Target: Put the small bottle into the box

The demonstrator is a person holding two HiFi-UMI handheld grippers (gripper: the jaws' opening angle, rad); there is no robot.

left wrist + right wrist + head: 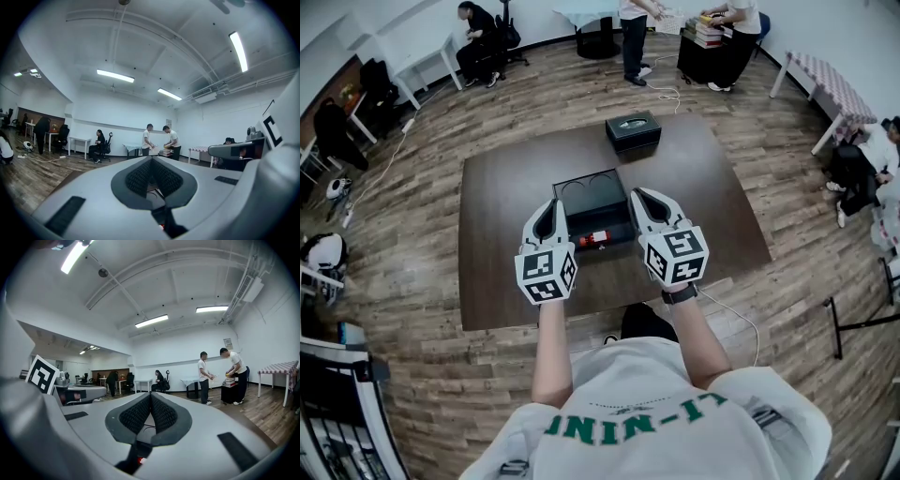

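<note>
Currently the small bottle (593, 238) lies on its side at frame centre, long axis running left-right across the head view. It sits in the gap between the two grippers, at the near end of the open box (590, 190). It looks to be inside that near section, but I can't rule out that it only rests on the front edge.

Both sets of fingertips point up-frame and reach past the bottle, so it is level with the gripper bodies, not ahead of the tips. It's close to midway, maybe slightly nearer the left one. Either would have to pull back down-frame and turn inward to meet it across its short axis.

Left gripper (151, 158): pads pressed together at the tip, nothing between them. Right gripper (150, 394): fully closed, also empty. Neither touches the bottle or the box, as far as I can see.

My read: if the bottle is already in, nothing is left to grasp. A second, closed box (633, 131) sits further up the worktop (492, 281).
</note>
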